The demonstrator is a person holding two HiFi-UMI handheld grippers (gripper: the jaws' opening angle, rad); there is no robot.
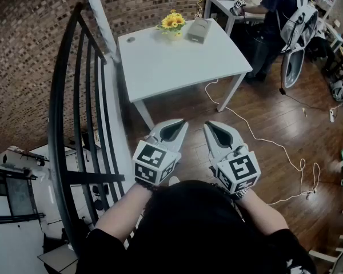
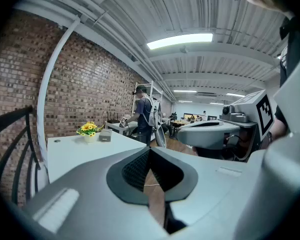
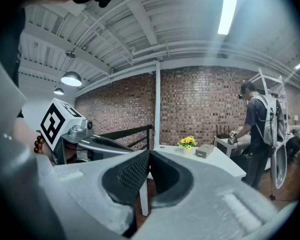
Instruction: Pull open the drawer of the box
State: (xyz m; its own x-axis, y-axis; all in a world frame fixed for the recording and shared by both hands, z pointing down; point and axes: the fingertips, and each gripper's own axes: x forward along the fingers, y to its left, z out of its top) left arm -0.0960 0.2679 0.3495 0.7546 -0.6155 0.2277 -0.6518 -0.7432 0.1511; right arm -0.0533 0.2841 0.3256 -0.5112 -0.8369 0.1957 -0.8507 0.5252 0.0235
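Head view: box (image 1: 198, 30) at 12 o'clock from both sets of jaws, well apart, on far side of white table (image 1: 177, 67), just beside flowers (image 1: 172, 22). Lies w/ long axis approx 12–6. Left gripper (image 1: 182, 123) & right gripper (image 1: 207, 124) low near body, side by side, jaws pressed together, nothing btwn. Looks a touch nearer for right. Can't make out drawer at this range; needs approach first.
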